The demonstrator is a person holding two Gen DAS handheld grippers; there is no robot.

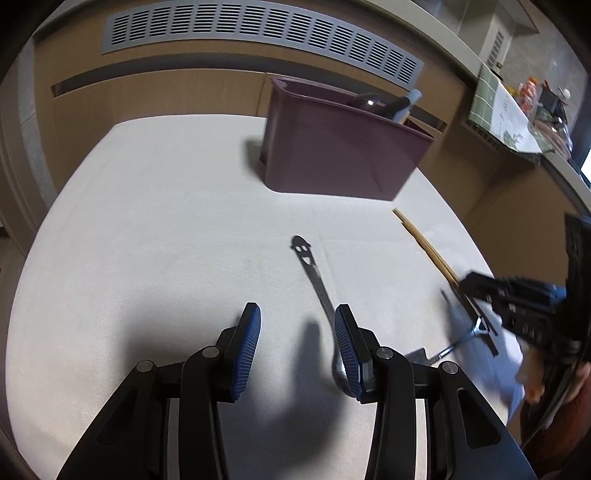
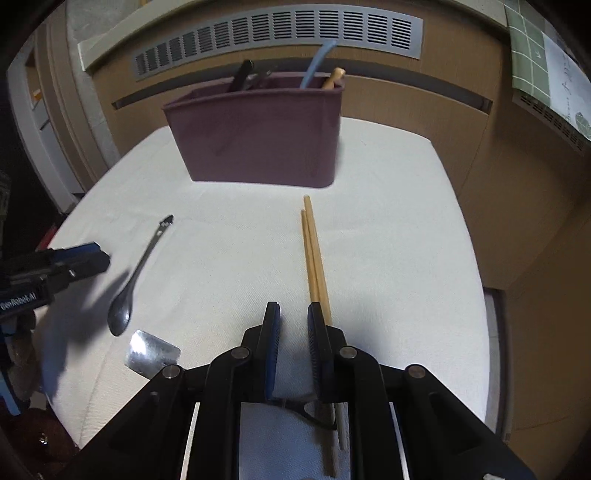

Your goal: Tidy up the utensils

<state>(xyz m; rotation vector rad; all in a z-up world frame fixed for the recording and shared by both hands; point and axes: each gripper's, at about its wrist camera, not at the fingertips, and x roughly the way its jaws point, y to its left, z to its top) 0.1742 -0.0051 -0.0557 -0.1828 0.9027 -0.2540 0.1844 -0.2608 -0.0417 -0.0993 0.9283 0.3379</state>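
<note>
A maroon utensil bin (image 1: 332,155) (image 2: 258,136) stands at the back of the white table and holds several utensils. A metal spoon (image 1: 314,273) (image 2: 127,291) lies flat, its bowl beside the right finger of my open, empty left gripper (image 1: 297,325). A pair of wooden chopsticks (image 2: 314,258) (image 1: 424,245) lies just right of my right gripper (image 2: 291,314), whose jaws stand slightly apart and hold nothing. A metal spatula blade (image 2: 151,352) lies near the table's front.
The table is covered by a white cloth (image 1: 166,221). A wooden cabinet with a grey vent (image 2: 280,33) stands behind it. A shelf with a green cloth and bottles (image 1: 517,107) stands at the right.
</note>
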